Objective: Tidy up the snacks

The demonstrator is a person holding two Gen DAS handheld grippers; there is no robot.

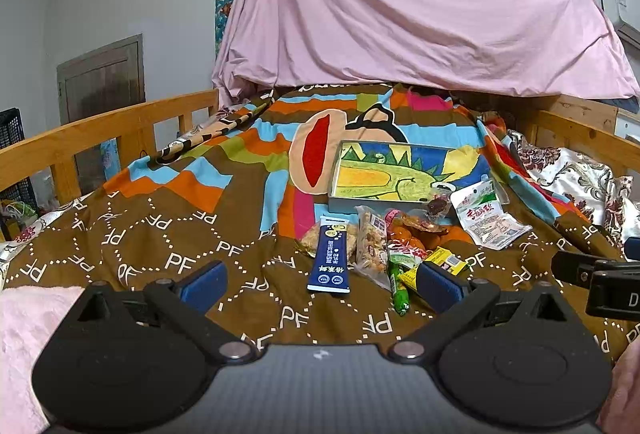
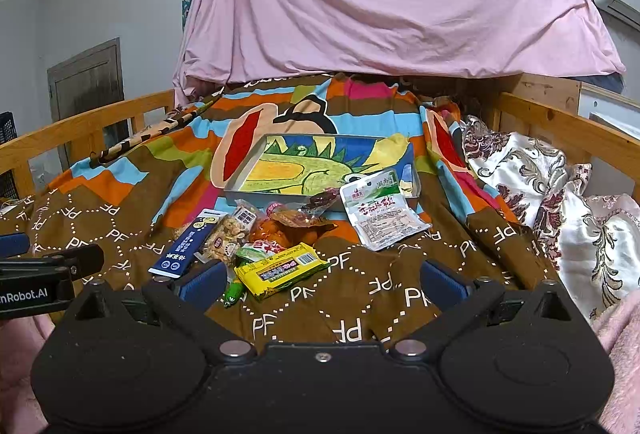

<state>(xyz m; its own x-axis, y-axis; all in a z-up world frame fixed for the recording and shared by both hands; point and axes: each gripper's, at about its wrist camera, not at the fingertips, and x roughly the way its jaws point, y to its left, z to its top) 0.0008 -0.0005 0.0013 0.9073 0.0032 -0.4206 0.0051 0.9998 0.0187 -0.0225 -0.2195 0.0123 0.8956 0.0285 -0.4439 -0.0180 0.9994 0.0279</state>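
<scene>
I am over a bed [image 1: 52, 150] with wooden side rails, spread with a brown patterned bedcover [image 1: 172, 234] marked "PF" and banded in bright colours further back. A shallow grey tray [image 2: 320, 170] with a painted cartoon bottom sits on the cover. Just in front of it lies a loose heap of snacks: a blue stick pack [image 1: 330, 258], a clear rice-cracker bag [image 2: 230, 234], a yellow bar [image 2: 286, 270], a green sausage [image 1: 398, 286], orange packets [image 2: 276, 228] and a white pouch [image 2: 380, 214] leaning on the tray's near rim. A floral quilt [image 2: 552, 194] is bunched along the right rail.
</scene>
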